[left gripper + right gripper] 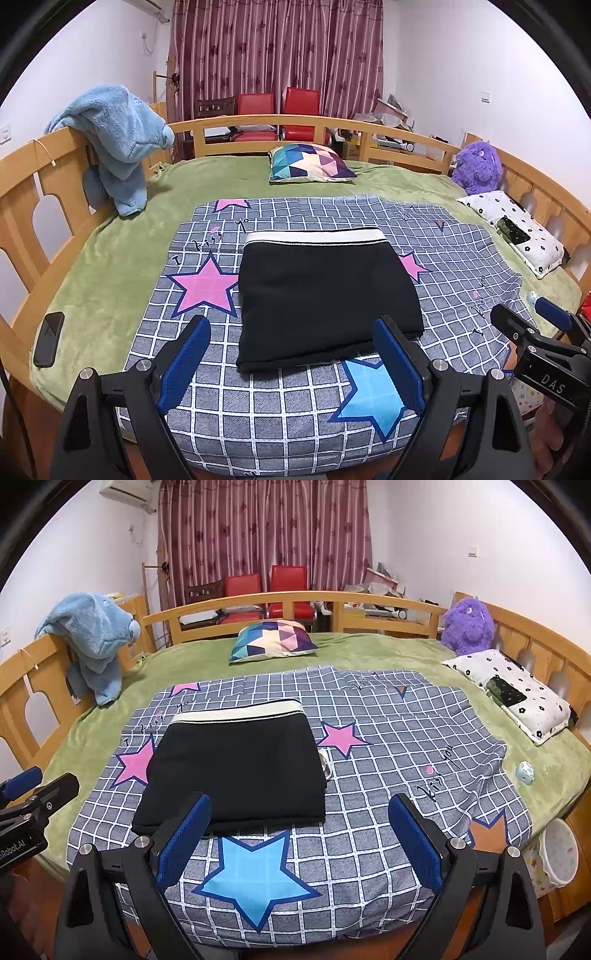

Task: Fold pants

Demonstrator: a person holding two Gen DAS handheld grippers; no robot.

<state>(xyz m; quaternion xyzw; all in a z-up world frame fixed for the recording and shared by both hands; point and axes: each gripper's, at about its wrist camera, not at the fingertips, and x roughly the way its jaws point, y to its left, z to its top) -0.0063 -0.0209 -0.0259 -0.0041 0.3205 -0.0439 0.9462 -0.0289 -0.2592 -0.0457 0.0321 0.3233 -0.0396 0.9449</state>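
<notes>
Two claws are hovering over the near edge of the bed, both spread wide and gripping nothing. Between and just beyond the blue pads of the left gripper (291,363), the black pants (325,295) are lying folded into a compact rectangle, white waistband turned toward the far side. From the right gripper (299,843), the same pants (236,768) are sitting ahead and to its left, their near edge just beyond its left finger (184,842). A small pale bit is poking out from under the right edge of the pants, too small to identify.

Underneath, a grey checked sheet (388,775) printed with pink and blue stars is spreading over a green blanket (369,650) that is covering the mattress. A wooden bed rail (258,123) is curving around the far side.

Far ahead of the left claw, a geometric cushion (310,162) is resting on the blanket. Off to its left, a blue plush garment (114,140) is draping over the rail, and a dark phone (48,343) is lying on the blanket close to the left finger's side. To the right of the right claw, a white flowered pillow (517,694) and a purple plush toy (467,626) are sitting by the rail, with a small pale blue object (524,771) nearer.

Beyond the bed, two red chairs (266,587) are standing before maroon striped curtains (266,528), white walls on both sides.
</notes>
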